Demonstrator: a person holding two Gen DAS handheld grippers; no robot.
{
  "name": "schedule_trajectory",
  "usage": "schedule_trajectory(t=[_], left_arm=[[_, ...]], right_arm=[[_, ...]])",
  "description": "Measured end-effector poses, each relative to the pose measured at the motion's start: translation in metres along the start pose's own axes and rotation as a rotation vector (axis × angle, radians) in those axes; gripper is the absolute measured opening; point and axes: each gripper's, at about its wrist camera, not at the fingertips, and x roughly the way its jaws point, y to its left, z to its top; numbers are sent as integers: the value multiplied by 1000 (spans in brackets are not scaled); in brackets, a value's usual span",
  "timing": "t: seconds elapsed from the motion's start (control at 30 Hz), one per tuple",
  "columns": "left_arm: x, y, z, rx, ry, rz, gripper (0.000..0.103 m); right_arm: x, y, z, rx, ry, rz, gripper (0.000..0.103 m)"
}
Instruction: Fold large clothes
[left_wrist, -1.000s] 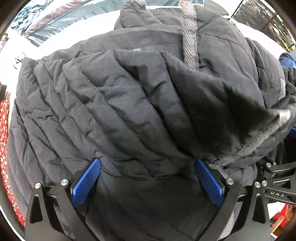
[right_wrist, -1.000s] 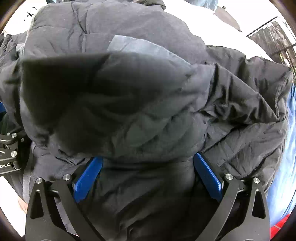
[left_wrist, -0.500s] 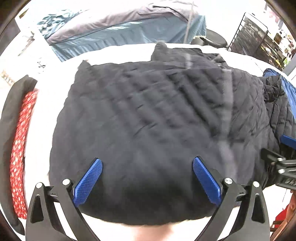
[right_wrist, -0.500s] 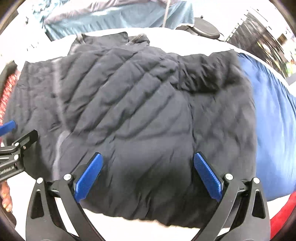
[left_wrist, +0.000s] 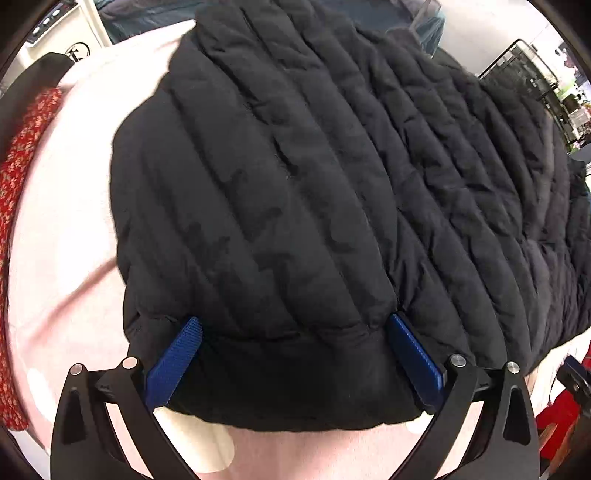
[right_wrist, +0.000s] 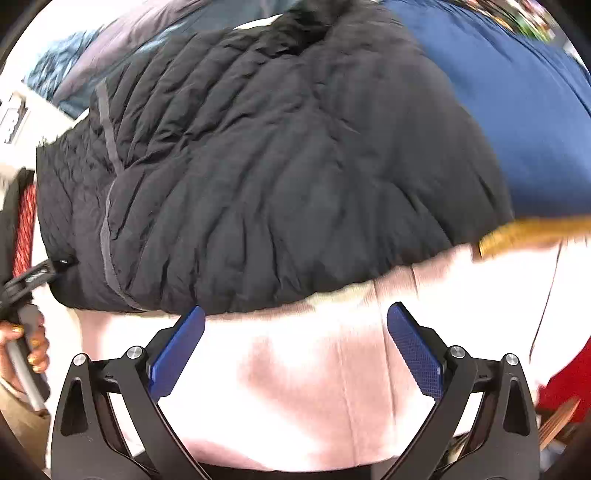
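A black quilted puffer jacket (left_wrist: 314, 184) lies folded on a pale pink sheet (left_wrist: 66, 258). My left gripper (left_wrist: 294, 323) is open, its blue pads wide apart on either side of the jacket's near hem, which bulges between them. In the right wrist view the same jacket (right_wrist: 277, 166) lies further off, a grey zip band running down its left part. My right gripper (right_wrist: 295, 312) is open over the bare sheet (right_wrist: 295, 369), just short of the hem; only its left pad tip reaches the jacket's edge. The left gripper (right_wrist: 33, 277) shows at that view's left edge, held by a hand (right_wrist: 22, 343).
A red floral cloth (left_wrist: 22, 184) lies along the left side of the sheet. A blue garment (right_wrist: 517, 110) sits right of the jacket, with an orange-brown edge (right_wrist: 524, 232) below it. A wire rack (left_wrist: 535, 74) stands at the back right. Something red (left_wrist: 561, 417) is at the lower right.
A second ago both grippers were deep in the bunched jacket. It now lies flat; the left gripper is at its near hem and the right has drawn back onto the sheet.
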Motion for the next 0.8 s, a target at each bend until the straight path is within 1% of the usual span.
schedule_trajectory(t=[0.07, 0.17, 0.27, 0.3, 0.37, 0.4, 0.43, 0.47, 0.53, 0.63, 0.67, 0.7, 0.8], left_arm=[[0, 0, 2, -2, 10, -1, 98], [-8, 3, -1, 5, -11, -36, 97], [-24, 13, -8, 6, -37, -68, 97], [-36, 16, -12, -6, -61, -94, 97], [-52, 21, -15, -37, -99, -140, 97], [-62, 31, -18, -72, -127, -164, 97], [-69, 39, -21, -98, -145, -170, 97], [-73, 47, -22, -121, -157, -163, 97], [-80, 71, -29, -185, -174, -111, 97], [-75, 96, -30, -255, -150, -99, 97], [-70, 103, -31, -280, -132, -112, 97], [-64, 107, -21, -293, -118, -124, 97], [-46, 112, -9, -304, -79, -151, 97]], right_arm=[[-13, -9, -12, 33, -23, 19, 97], [-30, -23, -24, 48, -49, 24, 97], [-37, -31, -22, 59, -61, 38, 97], [-40, -35, -21, 61, -67, 44, 97], [-41, -45, -9, 64, -74, 60, 97], [-42, -50, -3, 64, -75, 65, 97], [-46, -53, 3, 65, -79, 69, 97], [-50, -57, 7, 68, -89, 74, 97], [-55, -65, 21, 72, -106, 82, 97], [-63, -83, 43, 90, -143, 106, 97], [-63, -84, 53, 90, -161, 104, 97], [-60, -80, 70, 82, -180, 96, 97], [-63, -96, 93, 63, -207, 89, 97]])
